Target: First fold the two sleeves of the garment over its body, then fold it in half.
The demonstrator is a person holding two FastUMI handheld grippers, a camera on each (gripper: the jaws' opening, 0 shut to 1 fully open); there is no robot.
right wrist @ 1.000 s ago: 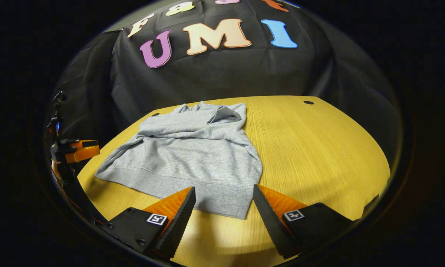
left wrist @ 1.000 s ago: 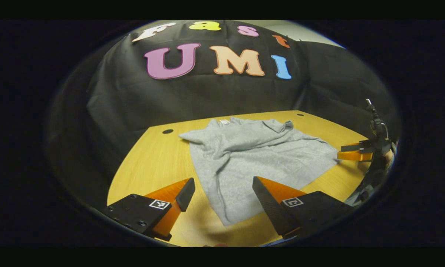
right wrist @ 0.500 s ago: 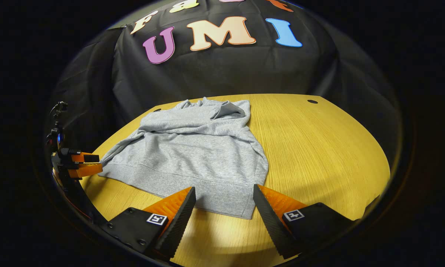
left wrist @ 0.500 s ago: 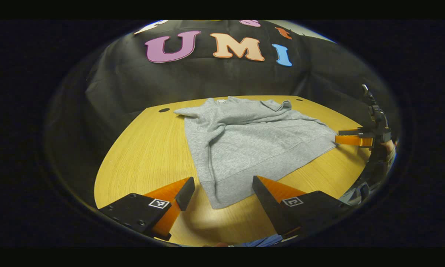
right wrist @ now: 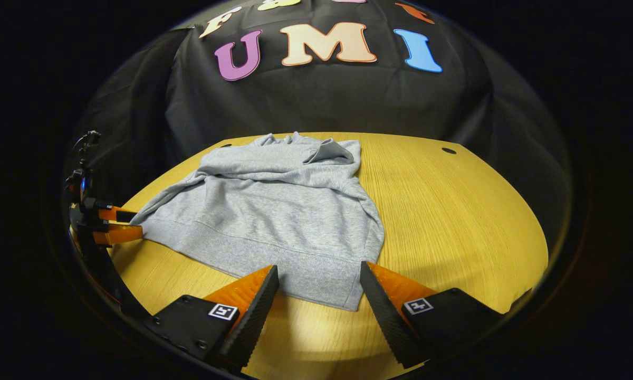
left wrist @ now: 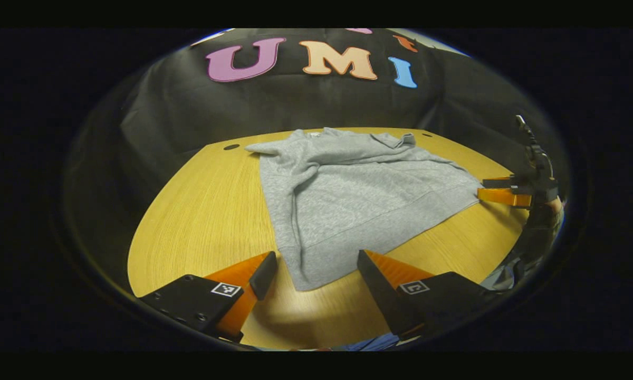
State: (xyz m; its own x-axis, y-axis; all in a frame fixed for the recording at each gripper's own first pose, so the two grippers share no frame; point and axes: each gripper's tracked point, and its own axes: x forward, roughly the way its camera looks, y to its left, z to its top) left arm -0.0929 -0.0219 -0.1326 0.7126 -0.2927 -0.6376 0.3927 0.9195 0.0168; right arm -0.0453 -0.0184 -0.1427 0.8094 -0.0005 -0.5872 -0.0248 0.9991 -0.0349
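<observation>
Both grippers have come closer to the gray sweater [left wrist: 348, 200] on the wooden counter [left wrist: 200, 211]. Nothing lies between them. Left gripper [left wrist: 312, 274] and right gripper [right wrist: 319, 295] have open fingers, each around a near bottom corner, not yet touching it.

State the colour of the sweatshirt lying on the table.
Plain light grey sweatshirt, clearest in the right gripper view.
</observation>
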